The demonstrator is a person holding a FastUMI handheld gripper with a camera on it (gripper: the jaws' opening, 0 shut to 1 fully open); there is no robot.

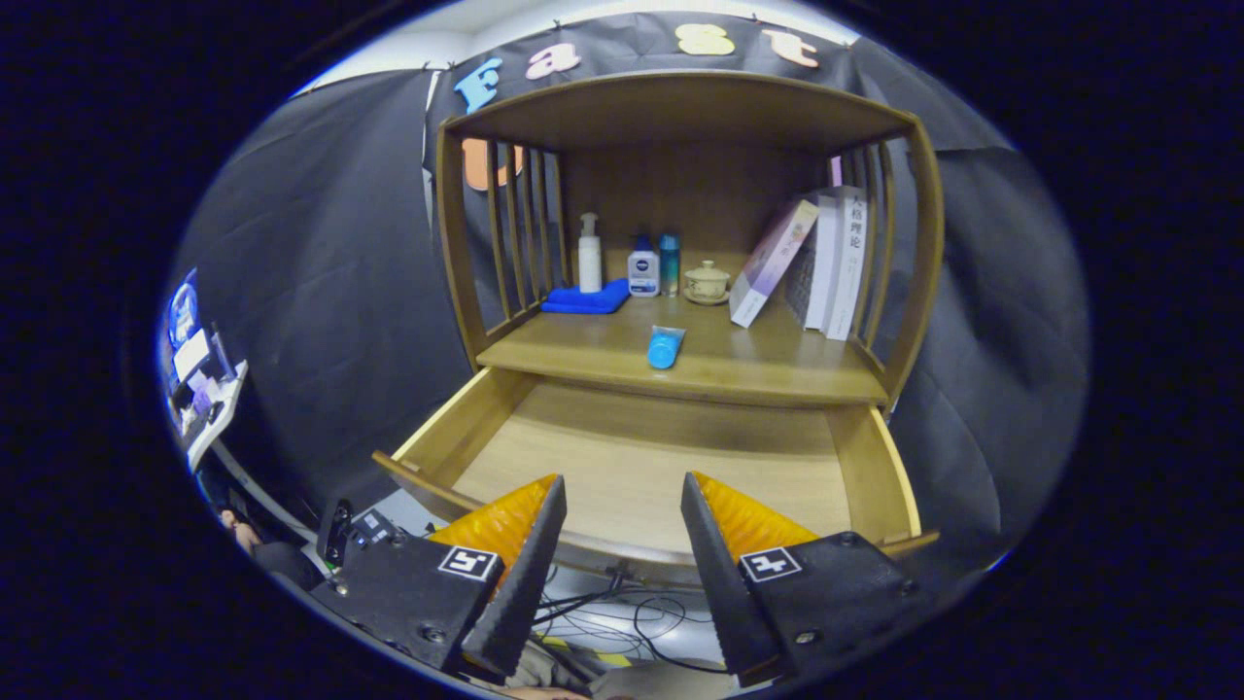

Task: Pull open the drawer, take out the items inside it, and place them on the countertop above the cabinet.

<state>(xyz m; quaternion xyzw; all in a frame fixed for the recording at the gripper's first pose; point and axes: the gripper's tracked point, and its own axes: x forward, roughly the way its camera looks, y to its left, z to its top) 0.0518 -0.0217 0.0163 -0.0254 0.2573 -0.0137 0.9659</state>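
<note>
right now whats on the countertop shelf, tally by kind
Bottles: 3, a white pump bottle, a white-and-blue bottle, a teal bottle
Tubes: 1, the blue tube lying near the front edge
Cloths: 1, blue cloth
Lidded cups: 1
Books: about 3, leaning
Total: about 9
The gripper is open over the drawer.

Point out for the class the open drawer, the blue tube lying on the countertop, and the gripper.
Open drawer (641,457): gripper view, on its bare wooden floor.
Blue tube (665,347): gripper view, on its middle, above the cap.
Gripper (622,496): gripper view, midway between its parted fingertips, holding nothing.
</note>
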